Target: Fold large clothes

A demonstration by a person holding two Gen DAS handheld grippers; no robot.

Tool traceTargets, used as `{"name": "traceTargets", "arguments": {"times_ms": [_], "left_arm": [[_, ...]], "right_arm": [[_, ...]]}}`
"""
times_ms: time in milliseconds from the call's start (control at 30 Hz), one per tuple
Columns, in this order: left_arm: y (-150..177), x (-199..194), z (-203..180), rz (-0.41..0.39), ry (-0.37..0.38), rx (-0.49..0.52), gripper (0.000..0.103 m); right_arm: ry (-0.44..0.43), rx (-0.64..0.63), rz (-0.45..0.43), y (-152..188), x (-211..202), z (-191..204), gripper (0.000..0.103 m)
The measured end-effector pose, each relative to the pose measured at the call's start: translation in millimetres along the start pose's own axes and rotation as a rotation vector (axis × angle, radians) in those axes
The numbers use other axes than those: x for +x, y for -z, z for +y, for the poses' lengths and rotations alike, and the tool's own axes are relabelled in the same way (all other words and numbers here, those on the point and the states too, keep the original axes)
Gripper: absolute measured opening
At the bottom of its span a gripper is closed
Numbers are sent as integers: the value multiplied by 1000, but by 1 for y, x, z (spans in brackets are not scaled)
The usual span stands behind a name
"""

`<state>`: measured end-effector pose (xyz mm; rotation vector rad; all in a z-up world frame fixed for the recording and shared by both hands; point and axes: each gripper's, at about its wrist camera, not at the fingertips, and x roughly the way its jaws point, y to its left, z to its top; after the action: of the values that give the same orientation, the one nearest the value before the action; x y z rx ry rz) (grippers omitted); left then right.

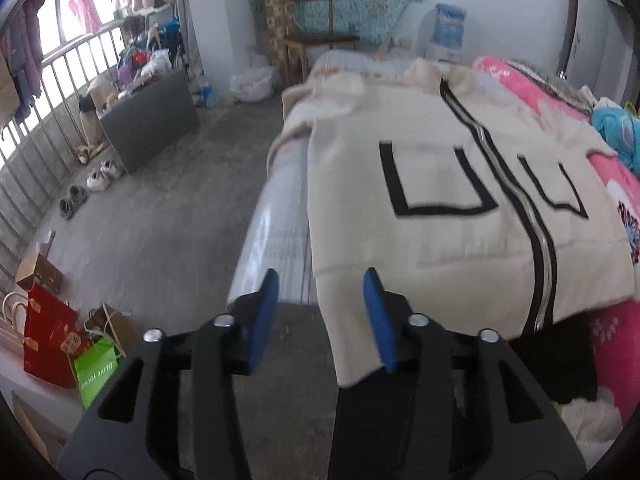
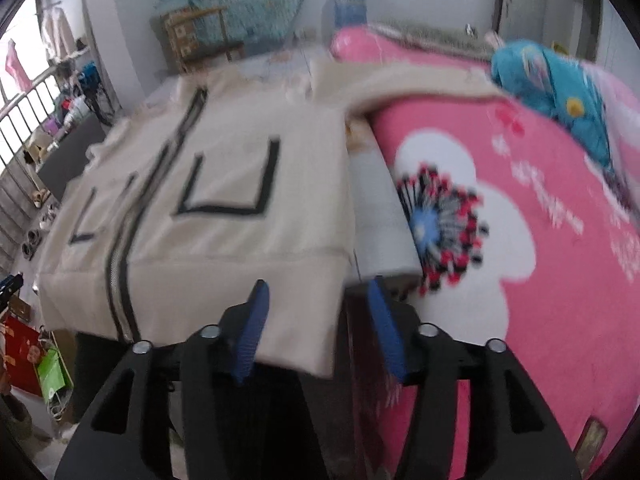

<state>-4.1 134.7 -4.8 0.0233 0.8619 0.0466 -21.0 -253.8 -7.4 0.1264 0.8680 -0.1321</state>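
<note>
The cream zip jacket lies flat, front up, on the bed, its hem overhanging the near edge. Left tool and right tool gape, gripping nothing; folding looks barely begun.

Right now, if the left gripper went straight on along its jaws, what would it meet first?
Most likely the cream jacket: its near corner hangs just ahead of the left gripper, whose jaws stand open and empty. Slightly left of that lies the bare bed edge; depth is unclear.
</note>
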Motion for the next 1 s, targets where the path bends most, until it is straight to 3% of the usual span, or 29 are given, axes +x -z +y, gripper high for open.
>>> {"name": "traceTargets", "arguments": {"times_ms": [233,333,533,633,733,867,1000], "left_arm": [[-34,7,-5,-64,26,-22,72],[-56,12,7,-111,18,-57,82],[-85,35,68,-164,39,-224,84],[-89,63,118,-162,76,-348,84],[-79,113,182,-102,209,-555,85],[-37,172,238,-73,282,-814,85],[22,241,252,1,469,-1023,85]], "right_arm": [[-188,-60,-43,-45,17,63,75],[-257,-162,-35,-66,37,117,80],[-310,-312,6,-90,86,209,80],[-298,-365,40,-93,116,241,80],[-280,-390,94,-92,146,259,80],[-256,-431,144,-86,165,267,80],[-232,-468,156,-84,170,275,80]]}}
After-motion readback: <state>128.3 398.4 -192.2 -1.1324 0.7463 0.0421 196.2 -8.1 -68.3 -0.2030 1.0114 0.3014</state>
